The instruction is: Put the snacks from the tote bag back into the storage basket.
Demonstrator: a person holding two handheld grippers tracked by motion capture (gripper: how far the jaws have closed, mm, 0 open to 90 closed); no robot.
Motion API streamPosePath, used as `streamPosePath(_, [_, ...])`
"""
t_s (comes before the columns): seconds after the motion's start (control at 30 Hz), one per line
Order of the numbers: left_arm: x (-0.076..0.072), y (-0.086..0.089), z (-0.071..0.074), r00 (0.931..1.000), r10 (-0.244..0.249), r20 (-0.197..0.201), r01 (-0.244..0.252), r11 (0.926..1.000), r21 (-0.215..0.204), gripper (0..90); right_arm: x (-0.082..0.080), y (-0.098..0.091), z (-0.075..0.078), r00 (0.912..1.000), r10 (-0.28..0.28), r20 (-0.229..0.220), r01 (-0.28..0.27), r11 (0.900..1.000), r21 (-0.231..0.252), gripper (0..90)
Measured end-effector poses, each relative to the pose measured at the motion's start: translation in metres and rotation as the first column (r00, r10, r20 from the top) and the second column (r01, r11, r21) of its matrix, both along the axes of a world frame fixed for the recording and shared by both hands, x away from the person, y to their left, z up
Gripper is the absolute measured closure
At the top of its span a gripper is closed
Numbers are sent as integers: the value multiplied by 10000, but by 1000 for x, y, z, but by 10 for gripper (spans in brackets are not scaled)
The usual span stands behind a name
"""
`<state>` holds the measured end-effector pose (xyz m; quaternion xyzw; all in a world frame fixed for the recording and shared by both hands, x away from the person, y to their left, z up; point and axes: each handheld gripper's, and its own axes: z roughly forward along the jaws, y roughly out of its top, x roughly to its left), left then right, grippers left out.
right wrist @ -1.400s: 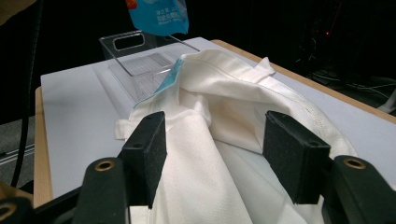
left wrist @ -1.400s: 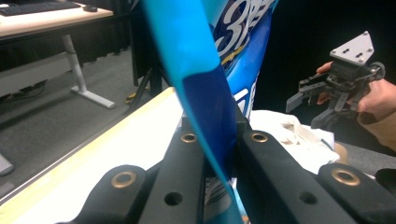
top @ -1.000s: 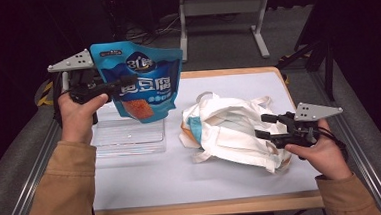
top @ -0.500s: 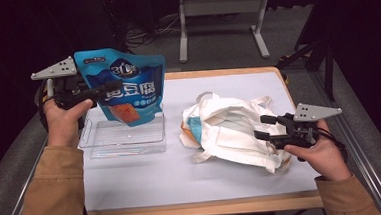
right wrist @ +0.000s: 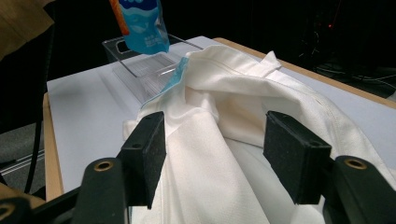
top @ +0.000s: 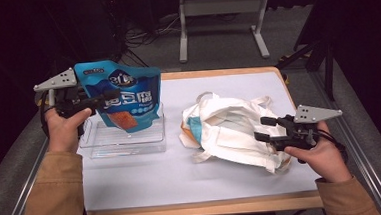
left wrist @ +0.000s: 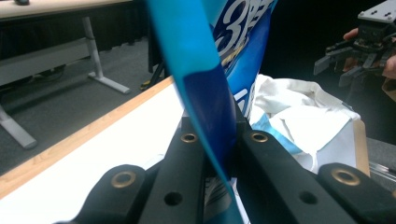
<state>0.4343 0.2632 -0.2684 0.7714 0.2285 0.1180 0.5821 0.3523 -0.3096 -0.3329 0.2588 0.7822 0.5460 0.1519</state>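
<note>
Blue snack pouch (top: 122,94) hangs upright from the left tongs (top: 108,97), clenched on its left edge, above a clear plastic tray (top: 125,140) at the counter's (top: 182,173) left side. In the left gripper view the pouch film (left wrist: 205,93) runs up betw. the two black jaws, pinched tight; pouch top is cut off by the frame, print only partly legible. Long axis approx. vertical, bottom end pointing down toward the tray; whether it touches the tray can't be told.

Right tongs (top: 266,129) released, jaws apart, at the right edge of a crumpled white cloth bag (top: 230,127) lying mid-counter w/ a blue item (top: 196,128) showing at its mouth. In the right gripper view the bag cloth (right wrist: 219,140) lies betw. and beyond the pads (right wrist: 149,154), contact unclear. Bag's contents hidden by folds.
</note>
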Motion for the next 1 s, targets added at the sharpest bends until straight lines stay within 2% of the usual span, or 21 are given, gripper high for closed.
streamPosePath(0.3, [0, 4, -16, 9999, -49, -162, 47, 9999, -139, 895, 0, 0, 0, 10000, 26, -34, -25, 10000, 51, 397])
streamPosePath(0.4, [0, 5, -20, 9998, -124, -146, 123, 9999, -60, 895, 0, 1, -1, 9999, 83, -63, -83, 10000, 31, 397])
streamPosePath(0.43, [0, 4, -23, 9995, -133, -274, 130, 9998, -129, 895, 0, 1, -1, 9999, 88, -64, -87, 10000, 37, 397])
streamPosePath(0.47, [1, 5, -24, 9997, -182, -191, 181, 9998, -26, 894, 0, 1, -1, 9999, 83, -63, -83, 10000, 53, 397])
streamPosePath(0.53, [0, 3, -27, 9992, -166, -351, 164, 9998, -72, 895, 0, 1, -1, 10000, 76, -62, -75, 10000, 61, 397])
streamPosePath(0.63, [2, 3, -31, 9993, -201, -320, 200, 9998, -23, 895, 0, 1, -1, 9999, 97, -70, -96, 9999, 66, 397])
streamPosePath(0.8, [3, 2, -38, 9981, -297, -539, 282, 9992, -282, 895, 0, 2, -1, 9999, 107, -83, -107, 9999, 30, 397])
streamPosePath(0.83, [3, 2, -39, 9984, -327, -458, 318, 9993, -196, 895, 0, 2, -2, 9999, 124, -100, -124, 9999, 25, 397])
streamPosePath(1.0, [4, 1, -44, 9969, -318, -726, 307, 9994, -159, 895, 0, 2, -1, 9999, 103, -107, -103, 9999, 33, 397])
